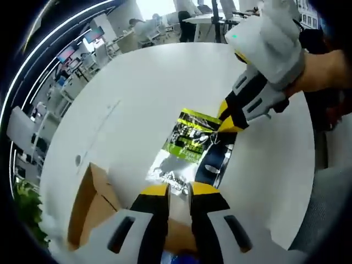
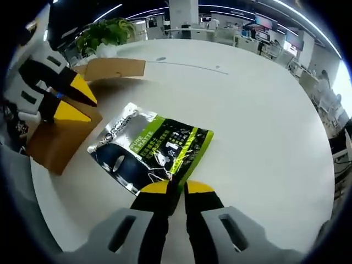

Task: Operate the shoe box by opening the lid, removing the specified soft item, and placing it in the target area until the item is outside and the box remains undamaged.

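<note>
A green, black and silver soft pouch (image 2: 148, 146) lies flat on the white table (image 2: 247, 126), outside the brown cardboard shoe box (image 2: 58, 137). The box's lid flap (image 2: 113, 69) stands open behind it. My right gripper (image 2: 177, 188) is shut on the pouch's near edge. In the left gripper view the pouch (image 1: 187, 146) lies just ahead of my left gripper (image 1: 179, 190), whose jaws stand slightly apart with nothing between them. The right gripper (image 1: 226, 120) comes in from the upper right, pinching the pouch's far edge. The box (image 1: 91, 203) is at lower left. The left gripper (image 2: 74, 102) hovers over the box.
The round white table (image 1: 137, 88) has bare surface beyond the pouch. A potted plant (image 2: 107, 30) stands past the box. Office desks and monitors (image 1: 82, 47) ring the room. A person's hand (image 1: 330, 69) holds the right gripper.
</note>
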The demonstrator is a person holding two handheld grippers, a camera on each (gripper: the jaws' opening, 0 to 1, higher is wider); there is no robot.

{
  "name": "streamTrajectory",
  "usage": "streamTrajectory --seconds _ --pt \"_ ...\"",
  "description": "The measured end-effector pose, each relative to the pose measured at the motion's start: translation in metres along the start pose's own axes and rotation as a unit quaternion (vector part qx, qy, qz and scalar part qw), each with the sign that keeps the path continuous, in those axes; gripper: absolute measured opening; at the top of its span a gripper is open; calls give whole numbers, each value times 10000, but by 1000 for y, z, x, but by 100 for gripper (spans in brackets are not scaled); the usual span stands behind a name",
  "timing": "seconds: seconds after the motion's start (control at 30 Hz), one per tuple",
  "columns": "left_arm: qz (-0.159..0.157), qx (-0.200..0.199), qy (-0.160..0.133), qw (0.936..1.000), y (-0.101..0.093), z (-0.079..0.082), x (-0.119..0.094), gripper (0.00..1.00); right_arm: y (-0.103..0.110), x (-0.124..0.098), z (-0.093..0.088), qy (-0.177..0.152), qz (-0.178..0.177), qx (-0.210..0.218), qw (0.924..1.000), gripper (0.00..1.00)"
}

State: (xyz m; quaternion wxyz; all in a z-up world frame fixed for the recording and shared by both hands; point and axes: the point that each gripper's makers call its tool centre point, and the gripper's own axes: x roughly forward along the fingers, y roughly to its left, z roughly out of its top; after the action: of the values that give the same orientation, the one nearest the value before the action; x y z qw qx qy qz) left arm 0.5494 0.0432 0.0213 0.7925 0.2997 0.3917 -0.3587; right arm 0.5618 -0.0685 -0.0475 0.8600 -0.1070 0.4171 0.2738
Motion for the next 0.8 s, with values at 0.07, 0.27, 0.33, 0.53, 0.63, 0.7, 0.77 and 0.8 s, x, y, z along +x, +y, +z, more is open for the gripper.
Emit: streamTrajectory --seconds 0.07,0.27,0.33,0.53,0.63,0.7,0.77,0.8 --pt "-29 -100 -123 9999 -1 4 -6 13 -2 -3 -1 -11 -61 -148 9999 11" --pt "-59 -382 -528 9979 1 17 -27 15 -11 -14 0 -89 -212 -283 9993 19" --pt "-103 -571 -624 9964 3 18 -33 16 -12 -21 3 -124 -232 -284 9992 19" --pt "24 -812 -797 9935 13 12 -52 15 -5 -38 13 -289 -184 -444 9984 24" --pt "18 -950 -911 9913 16 8 -64 16 4 -50 25 -446 -142 -604 9971 25" --pt "24 -1017 -958 9902 20 4 -72 16 12 -58 33 -522 -82 -701 9961 26" --pt "39 -997 -986 9901 23 -1 -80 17 19 -65 41 -602 -44 -838 9947 26" --pt "17 -1007 -1031 9896 24 -3 -84 18 22 -67 45 -654 -42 -923 9936 26"
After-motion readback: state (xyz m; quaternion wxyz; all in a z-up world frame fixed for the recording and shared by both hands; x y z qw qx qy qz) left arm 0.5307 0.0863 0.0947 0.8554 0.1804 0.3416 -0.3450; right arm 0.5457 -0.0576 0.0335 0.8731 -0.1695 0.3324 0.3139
